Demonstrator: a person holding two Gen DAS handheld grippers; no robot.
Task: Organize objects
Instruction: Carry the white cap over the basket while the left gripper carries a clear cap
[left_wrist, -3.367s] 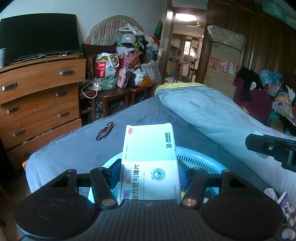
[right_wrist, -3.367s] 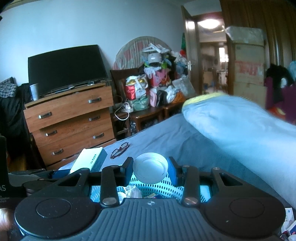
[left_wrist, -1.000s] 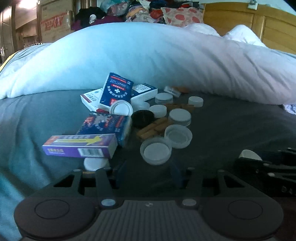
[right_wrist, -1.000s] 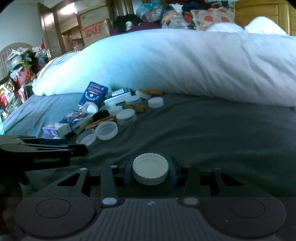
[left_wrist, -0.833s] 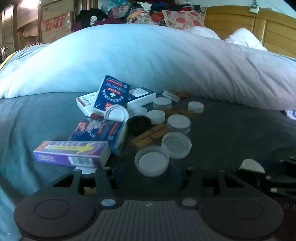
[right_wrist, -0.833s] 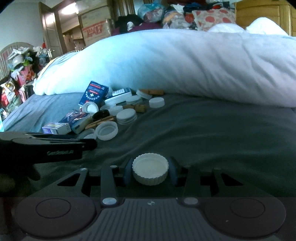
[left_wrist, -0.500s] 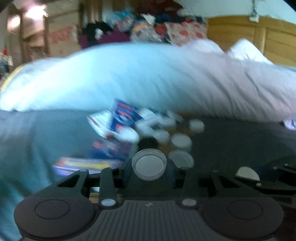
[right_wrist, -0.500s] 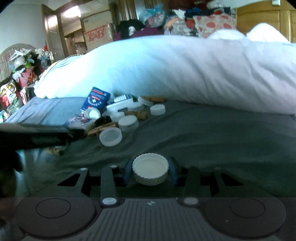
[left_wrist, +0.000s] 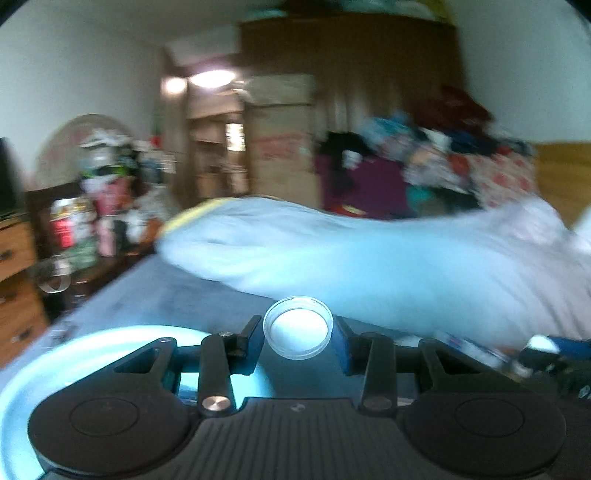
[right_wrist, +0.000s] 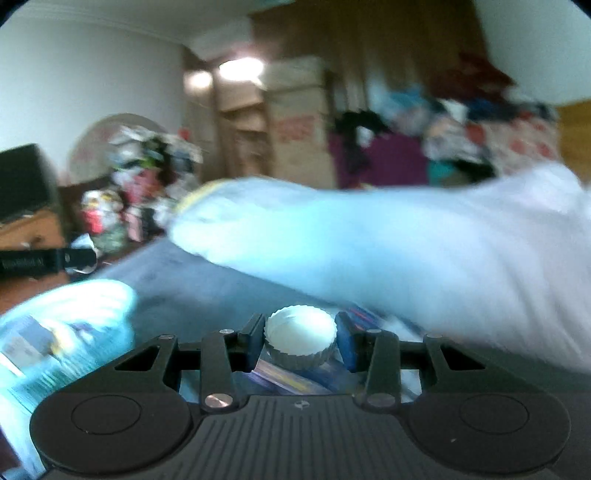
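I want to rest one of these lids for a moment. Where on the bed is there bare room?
The grey sheet between the blue basket and the pale duvet looks bare. Beneath the right gripper, blurred boxes crowd the sheet.

My left gripper (left_wrist: 297, 334) — fingers (left_wrist: 251, 338) clamped on clear cap (left_wrist: 297, 333), held level. My right gripper (right_wrist: 300, 341) — fingers (right_wrist: 345, 345) pinching ribbed white cap (right_wrist: 300, 342), open side up.

Left gripper (left_wrist: 297, 334) clamping a clear round lid (left_wrist: 297, 333), light-blue basket (left_wrist: 66, 354) rim below left, blurred duvet (left_wrist: 369, 258) behind
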